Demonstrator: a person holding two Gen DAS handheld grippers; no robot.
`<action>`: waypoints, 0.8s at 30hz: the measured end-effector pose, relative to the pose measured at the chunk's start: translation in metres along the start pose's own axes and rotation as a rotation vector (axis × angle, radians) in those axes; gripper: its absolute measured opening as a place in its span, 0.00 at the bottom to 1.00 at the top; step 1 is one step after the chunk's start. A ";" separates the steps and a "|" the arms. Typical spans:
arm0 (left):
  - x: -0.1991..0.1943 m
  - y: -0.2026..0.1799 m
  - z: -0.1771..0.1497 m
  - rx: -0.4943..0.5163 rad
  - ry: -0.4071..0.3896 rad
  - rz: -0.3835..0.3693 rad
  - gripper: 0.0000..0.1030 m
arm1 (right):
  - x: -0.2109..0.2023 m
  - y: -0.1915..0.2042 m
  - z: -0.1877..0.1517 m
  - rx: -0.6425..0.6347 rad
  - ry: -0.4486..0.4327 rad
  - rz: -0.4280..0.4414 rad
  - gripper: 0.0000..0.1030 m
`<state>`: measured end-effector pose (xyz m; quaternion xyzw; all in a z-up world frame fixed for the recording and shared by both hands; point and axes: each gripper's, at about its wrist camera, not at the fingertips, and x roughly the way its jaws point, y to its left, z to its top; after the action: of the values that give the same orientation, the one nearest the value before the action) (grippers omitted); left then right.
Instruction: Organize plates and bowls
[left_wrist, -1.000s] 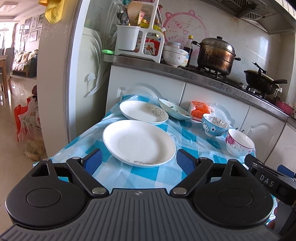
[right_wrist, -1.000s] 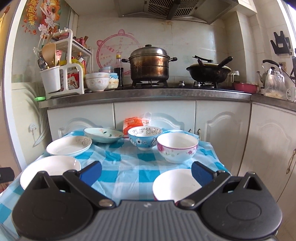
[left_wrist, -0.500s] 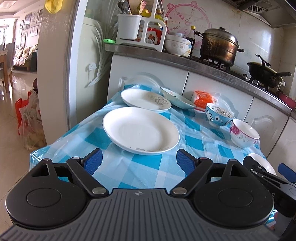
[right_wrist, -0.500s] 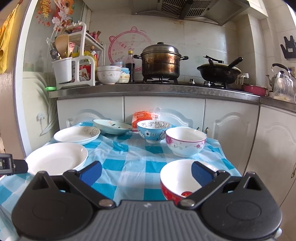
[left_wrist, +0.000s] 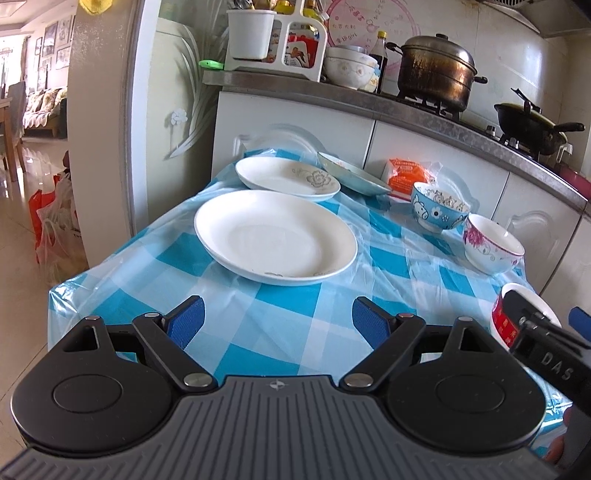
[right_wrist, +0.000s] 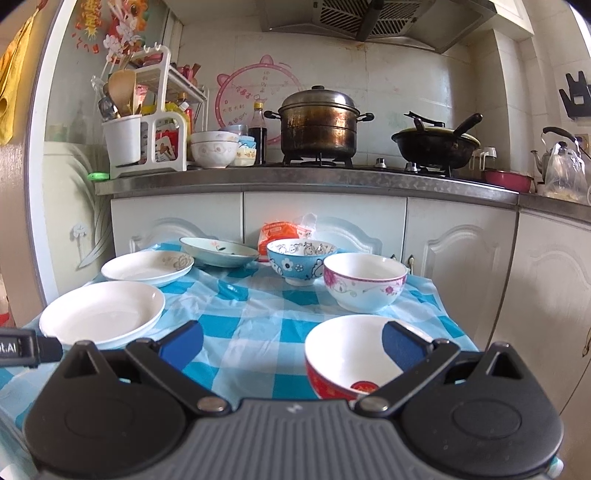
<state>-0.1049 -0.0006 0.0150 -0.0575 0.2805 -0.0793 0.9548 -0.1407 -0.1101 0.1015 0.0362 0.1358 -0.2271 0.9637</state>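
Observation:
On the blue-checked table (left_wrist: 280, 332) lie a large white plate (left_wrist: 275, 238) (right_wrist: 101, 314), a smaller flowered plate (left_wrist: 286, 178) (right_wrist: 147, 267) and a pale green dish (left_wrist: 351, 173) (right_wrist: 218, 252). To the right stand a blue cartoon bowl (left_wrist: 439, 212) (right_wrist: 301, 260), a white bowl with pink flowers (left_wrist: 493, 247) (right_wrist: 364, 280) and a red bowl (left_wrist: 517, 314) (right_wrist: 351, 356) near the front edge. My left gripper (left_wrist: 277, 319) is open and empty, short of the large plate. My right gripper (right_wrist: 291, 343) is open and empty, its right finger over the red bowl.
An orange packet (left_wrist: 406, 177) lies at the table's back. White cabinets (right_wrist: 325, 218) and a counter with a steel pot (right_wrist: 319, 123), a wok (right_wrist: 436, 142) and a utensil rack (right_wrist: 144, 140) stand behind. Plastic bags (left_wrist: 55, 229) sit on the floor at left.
Both grippers have drawn back and lowered towards the table's front edge. The red bowl has come fully into the right wrist view. Both stay open.

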 end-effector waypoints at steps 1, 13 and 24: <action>0.001 -0.001 0.000 0.000 0.003 0.001 1.00 | 0.000 -0.003 0.000 0.010 -0.004 -0.001 0.99; 0.011 -0.013 -0.006 0.029 0.028 -0.013 1.00 | 0.010 -0.048 -0.001 0.149 0.020 -0.046 0.99; 0.015 -0.025 -0.010 0.037 0.042 -0.081 1.00 | 0.022 -0.094 -0.010 0.313 0.069 -0.068 0.99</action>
<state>-0.1011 -0.0283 0.0031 -0.0494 0.2963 -0.1243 0.9457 -0.1662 -0.2018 0.0855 0.1889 0.1329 -0.2763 0.9329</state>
